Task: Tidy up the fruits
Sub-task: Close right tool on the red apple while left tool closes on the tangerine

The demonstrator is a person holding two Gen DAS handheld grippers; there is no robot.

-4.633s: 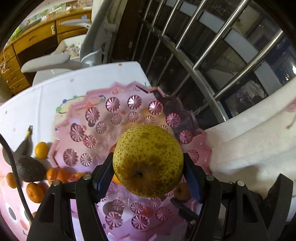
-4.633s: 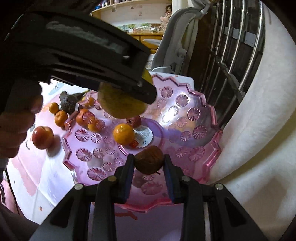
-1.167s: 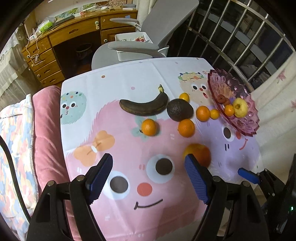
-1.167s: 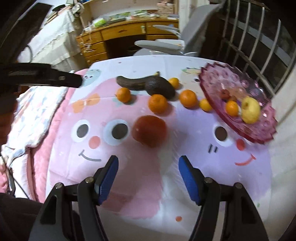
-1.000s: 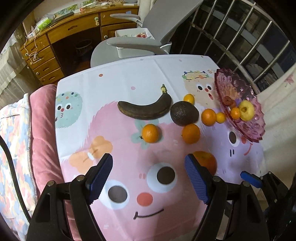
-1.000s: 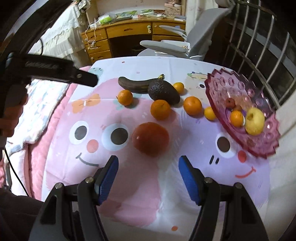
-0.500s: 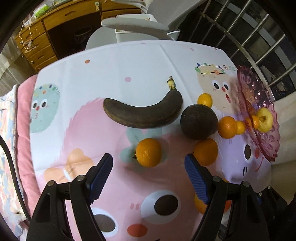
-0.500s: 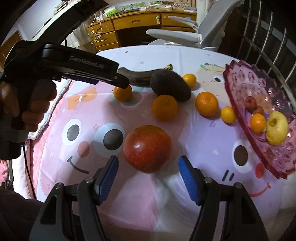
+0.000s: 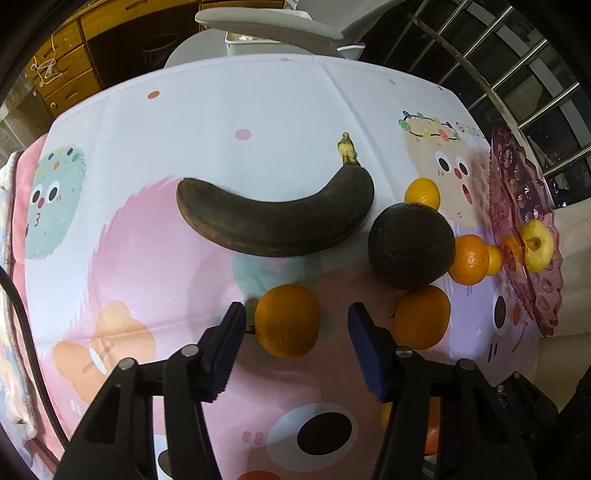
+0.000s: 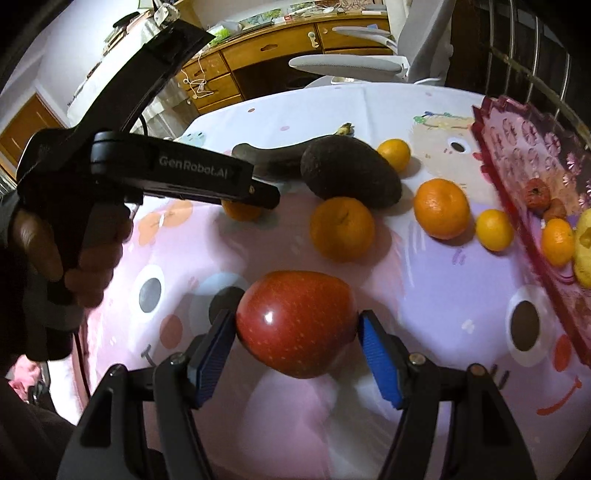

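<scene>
My left gripper (image 9: 295, 332) is open, its blue pads on either side of an orange (image 9: 287, 319) on the tablecloth, not touching it. My right gripper (image 10: 297, 332) is open around a red apple (image 10: 295, 325); the pads sit at its two sides, and contact is unclear. A black banana (image 9: 273, 221), a dark avocado (image 9: 410, 245) and several more oranges (image 9: 421, 321) lie on the cloth. The pink glass fruit plate (image 9: 517, 177) at the right holds a yellow pear (image 9: 537, 243) and small fruits. The left gripper also shows in the right wrist view (image 10: 243, 201).
The table carries a pink and white cartoon cloth (image 9: 221, 110). A grey office chair (image 9: 269, 26) and wooden drawers (image 10: 280, 40) stand beyond the far edge. A metal railing (image 9: 517, 74) runs behind the plate. A white cushion (image 9: 576, 236) lies at the right.
Both grippers have moved forward and down to the table. The left one now straddles the orange and the right one straddles the red apple. Both jaws have narrowed slightly.
</scene>
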